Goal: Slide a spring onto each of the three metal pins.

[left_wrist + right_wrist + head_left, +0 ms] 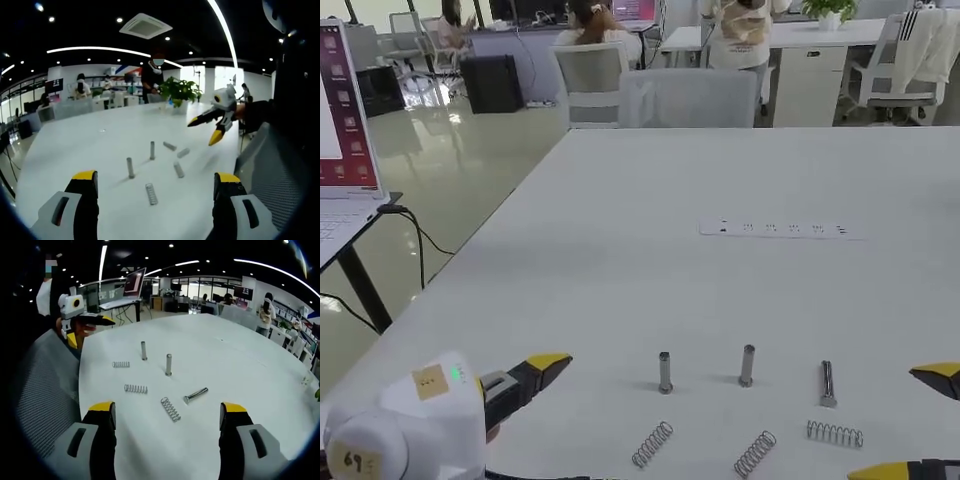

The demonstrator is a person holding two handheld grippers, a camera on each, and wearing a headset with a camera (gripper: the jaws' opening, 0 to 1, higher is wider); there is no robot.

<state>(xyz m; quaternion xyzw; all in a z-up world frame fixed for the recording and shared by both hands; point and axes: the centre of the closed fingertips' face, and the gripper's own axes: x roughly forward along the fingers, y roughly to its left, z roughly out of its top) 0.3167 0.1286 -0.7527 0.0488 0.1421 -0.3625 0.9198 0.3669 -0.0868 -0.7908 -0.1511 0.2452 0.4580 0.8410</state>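
Observation:
Two metal pins (665, 372) (747, 366) stand upright on the white table (740, 180). A third pin (827, 384) lies on its side, as the right gripper view shows (196, 395). Three loose springs (652, 444) (754, 453) (835, 433) lie flat just in front of the pins. My left gripper (535, 375) hovers at the lower left, left of the pins, open and holding nothing (156, 177). At the right edge my right gripper (895, 422) is open beside the rightmost spring, also holding nothing (167, 407).
A flush power strip (782, 230) sits in the table beyond the pins. An open laptop (340, 120) stands on a side desk at the left. Chairs (660, 95) line the far table edge, with people at desks behind.

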